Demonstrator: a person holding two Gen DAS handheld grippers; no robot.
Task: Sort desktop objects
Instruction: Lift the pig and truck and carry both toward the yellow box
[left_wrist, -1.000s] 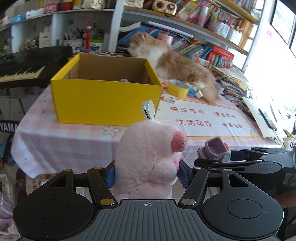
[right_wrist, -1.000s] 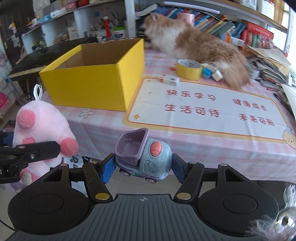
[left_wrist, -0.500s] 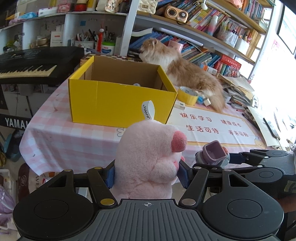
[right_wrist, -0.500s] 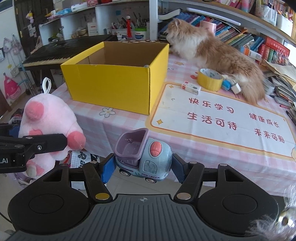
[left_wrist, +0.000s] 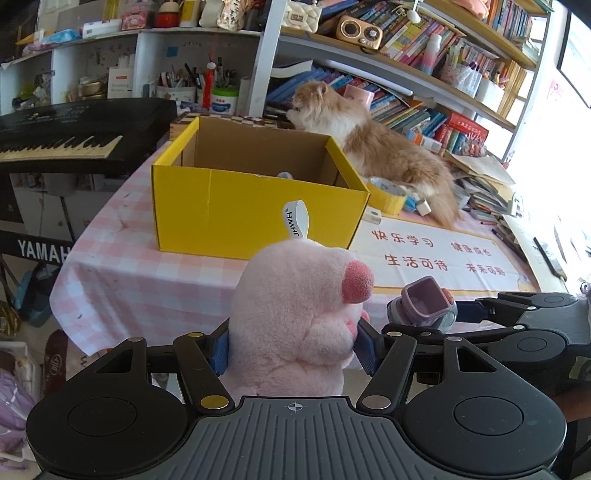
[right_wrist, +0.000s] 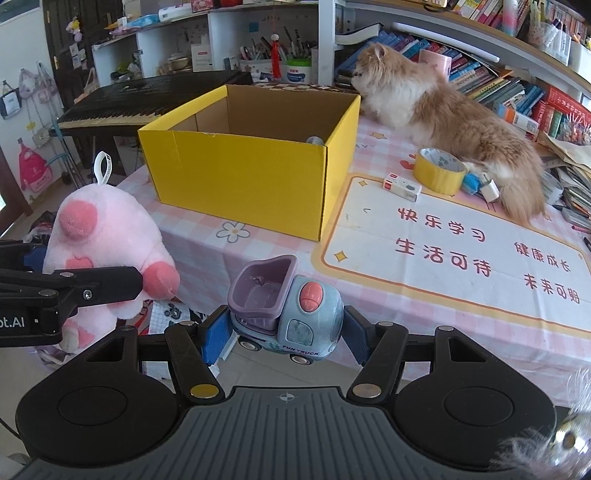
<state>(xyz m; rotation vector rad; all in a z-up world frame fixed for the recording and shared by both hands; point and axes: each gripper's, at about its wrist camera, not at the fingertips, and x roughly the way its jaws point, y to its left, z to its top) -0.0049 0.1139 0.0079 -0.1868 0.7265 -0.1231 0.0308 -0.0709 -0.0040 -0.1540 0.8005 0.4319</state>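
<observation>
Yellow box (right_wrist: 240, 173) ahead of both tools, mostly empty; possibly one small item inside. Pink plush (left_wrist: 295, 325) pinched in left gripper (left_wrist: 291, 347), toy truck (right_wrist: 284, 314) clamped in right gripper (right_wrist: 280, 332). Tape roll (right_wrist: 439, 175), small carton (right_wrist: 402, 188) unsorted beyond.

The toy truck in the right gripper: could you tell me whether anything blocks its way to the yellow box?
Nothing visible does. The toy truck is held off the table's near edge, only bare tablecloth lies before the open-topped yellow box, and the cat lies beyond it.
</observation>
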